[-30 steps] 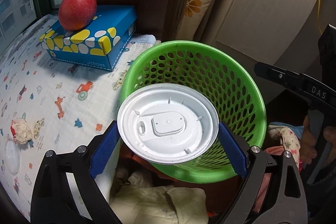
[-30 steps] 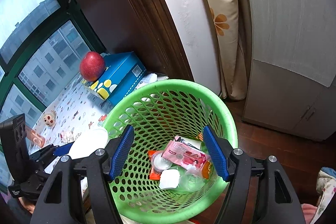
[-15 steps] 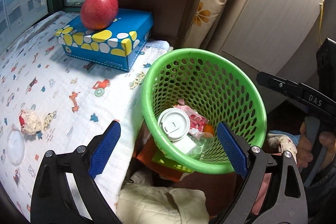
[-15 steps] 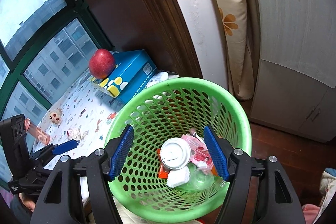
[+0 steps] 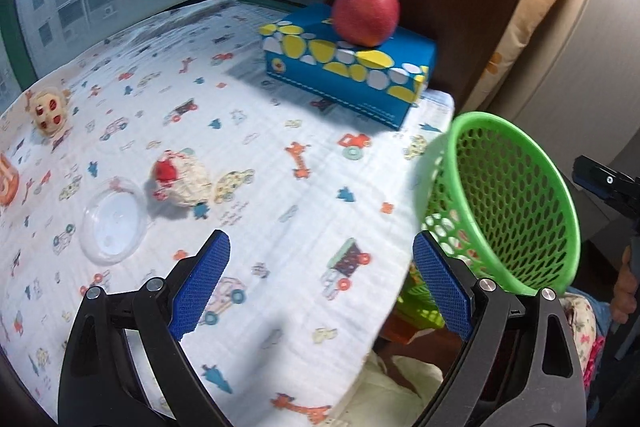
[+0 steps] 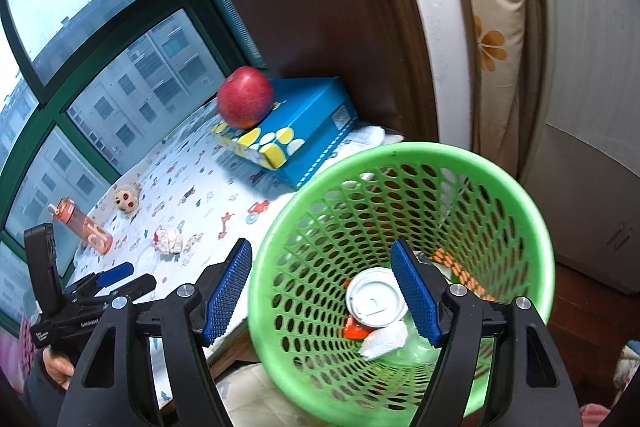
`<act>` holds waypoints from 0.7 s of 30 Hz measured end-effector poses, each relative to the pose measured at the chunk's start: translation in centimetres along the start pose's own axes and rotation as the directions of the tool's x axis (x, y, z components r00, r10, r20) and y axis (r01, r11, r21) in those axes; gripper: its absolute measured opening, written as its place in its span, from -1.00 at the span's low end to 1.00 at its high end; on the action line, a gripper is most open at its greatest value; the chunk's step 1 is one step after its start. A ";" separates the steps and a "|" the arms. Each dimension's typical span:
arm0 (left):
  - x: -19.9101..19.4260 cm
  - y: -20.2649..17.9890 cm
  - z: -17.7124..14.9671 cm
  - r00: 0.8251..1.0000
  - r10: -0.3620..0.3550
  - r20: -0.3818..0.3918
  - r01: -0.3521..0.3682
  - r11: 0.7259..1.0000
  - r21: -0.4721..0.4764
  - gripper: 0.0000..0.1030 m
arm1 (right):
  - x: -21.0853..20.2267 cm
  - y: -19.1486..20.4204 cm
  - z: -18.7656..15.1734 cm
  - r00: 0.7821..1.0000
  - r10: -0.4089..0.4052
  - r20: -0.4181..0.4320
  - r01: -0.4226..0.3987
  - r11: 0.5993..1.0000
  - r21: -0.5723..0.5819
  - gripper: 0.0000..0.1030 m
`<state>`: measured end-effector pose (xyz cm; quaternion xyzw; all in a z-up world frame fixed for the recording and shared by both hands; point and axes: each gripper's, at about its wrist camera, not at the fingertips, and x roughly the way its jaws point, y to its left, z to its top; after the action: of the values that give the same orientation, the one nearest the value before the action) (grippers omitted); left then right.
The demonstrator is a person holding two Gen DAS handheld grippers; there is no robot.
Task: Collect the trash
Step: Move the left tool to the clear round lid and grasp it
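Observation:
A green mesh basket [image 6: 520,195] stands beside the table and holds a white cup lid [image 6: 374,301], a white paper scrap [image 6: 384,343] and orange wrappers. It also shows in the left wrist view [image 5: 532,163]. My left gripper [image 5: 320,283] is open and empty above the table's near edge. On the table lie a crumpled paper ball [image 5: 182,179] and a clear plastic lid [image 5: 112,221]. My right gripper [image 6: 320,295] is open and empty, its jaws straddling the basket's near-left rim.
A red apple [image 5: 366,13] sits on a blue spotted box [image 5: 344,65] at the table's far side. A small doll head [image 5: 48,111] and an orange bottle [image 6: 82,227] lie at the left. A cartoon-print cloth [image 5: 256,163] covers the table. Curtain and cabinet stand behind the basket.
The white cup lid left my left gripper and dropped into the basket. My left gripper then swung left, over the table. My right gripper shifted slightly left over the basket rim.

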<state>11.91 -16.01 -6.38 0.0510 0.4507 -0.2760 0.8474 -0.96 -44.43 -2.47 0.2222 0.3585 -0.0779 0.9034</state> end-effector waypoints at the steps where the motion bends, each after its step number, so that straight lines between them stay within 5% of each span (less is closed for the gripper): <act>1: 0.0 1.1 0.0 1.000 0.020 0.001 -0.020 1.000 -0.015 0.77 | 0.3 0.6 0.0 1.000 0.007 -0.006 -0.007 1.000 -0.008 0.35; 10: -0.5 11.1 -0.6 0.982 0.188 0.004 -0.186 0.973 -0.134 0.75 | 3.7 5.9 0.0 0.996 0.061 -0.067 -0.067 0.994 -0.083 0.35; 21: 1.8 16.3 -1.5 0.984 0.164 -0.065 -0.168 0.984 -0.058 0.78 | 8.9 12.6 -0.2 0.982 0.108 -0.157 -0.134 0.977 -0.164 0.35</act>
<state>19.98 -2.55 -11.37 0.0698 0.4785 -0.1881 0.8548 9.18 -32.95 -4.34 0.1693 0.4152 0.0254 0.8935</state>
